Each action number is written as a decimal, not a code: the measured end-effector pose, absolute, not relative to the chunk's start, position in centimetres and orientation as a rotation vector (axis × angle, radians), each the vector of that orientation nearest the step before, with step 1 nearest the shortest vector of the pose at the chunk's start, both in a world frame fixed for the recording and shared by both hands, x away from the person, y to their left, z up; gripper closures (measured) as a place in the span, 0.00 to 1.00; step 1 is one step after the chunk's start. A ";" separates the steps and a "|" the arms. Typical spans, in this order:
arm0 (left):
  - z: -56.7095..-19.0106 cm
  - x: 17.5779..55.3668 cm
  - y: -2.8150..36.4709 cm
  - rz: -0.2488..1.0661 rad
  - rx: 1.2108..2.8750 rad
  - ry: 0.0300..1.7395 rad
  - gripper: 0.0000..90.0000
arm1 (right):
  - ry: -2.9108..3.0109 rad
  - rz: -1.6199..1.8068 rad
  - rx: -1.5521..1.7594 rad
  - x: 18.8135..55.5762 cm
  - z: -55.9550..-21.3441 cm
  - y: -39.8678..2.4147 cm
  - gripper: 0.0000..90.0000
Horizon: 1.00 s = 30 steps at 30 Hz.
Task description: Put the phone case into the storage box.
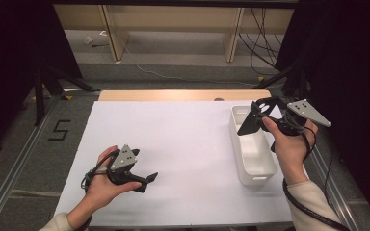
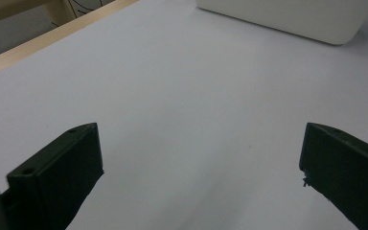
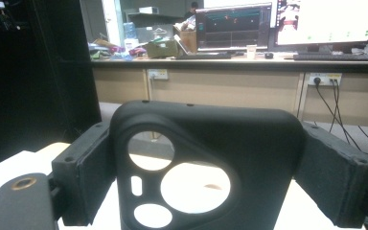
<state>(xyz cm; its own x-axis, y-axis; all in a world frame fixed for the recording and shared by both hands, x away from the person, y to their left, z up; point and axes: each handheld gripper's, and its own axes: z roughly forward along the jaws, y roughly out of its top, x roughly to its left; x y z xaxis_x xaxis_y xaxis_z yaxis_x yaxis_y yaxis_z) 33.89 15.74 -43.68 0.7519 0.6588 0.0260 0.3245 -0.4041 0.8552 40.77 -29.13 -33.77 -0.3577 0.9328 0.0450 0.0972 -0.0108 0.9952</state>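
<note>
Between the jaws of the right gripper [image 1: 250,121] a black phone case [image 3: 206,167] is pinched by its two side edges, its camera cut-outs turned towards that gripper's camera. The case is held in the air above the far end of the white bin [image 1: 265,175], tilted, with its lower corner near the bin's far rim but, as far as can be judged, not touching it. The bin stands at the right edge of the white bench [image 1: 183,144], and nothing can be seen inside it.

The jaws of the left gripper [image 1: 147,179] are spread wide with nothing between them. They are held low over bare bench at the near left, well apart from the bin, whose near wall is seen at the top of the left gripper view.

The step in hand is judged to be the placing of the case into the bin. Several things could go wrong. The case is thin and flexible, so it could bow or spring out sideways if squeezed harder. Since it hangs over the bin's end and not its middle, it could strike the rim on release and fall outside onto the bench. The light bin is steadied by nothing, so a knock from the jaws could shove it off the bench's right edge
</note>
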 end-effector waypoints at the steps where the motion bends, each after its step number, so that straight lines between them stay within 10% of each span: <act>1: -43.7 33.9 15.7 0.453 2.017 0.741 0.01 | 1.538 1.451 1.104 40.8 -33.8 -29.1 0.17; 30: -43.7 33.9 15.7 0.445 2.018 0.738 0.01 | 1.564 1.402 1.104 41.6 -33.9 -29.4 0.17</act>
<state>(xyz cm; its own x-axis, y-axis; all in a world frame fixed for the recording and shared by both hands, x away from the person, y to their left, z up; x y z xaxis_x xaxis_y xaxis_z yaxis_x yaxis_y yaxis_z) 33.88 15.66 -43.72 0.7554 0.6549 0.0225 0.3253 -0.4047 0.8546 41.65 -29.44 -33.88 -0.3469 0.9378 0.0141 0.1161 0.0280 0.9928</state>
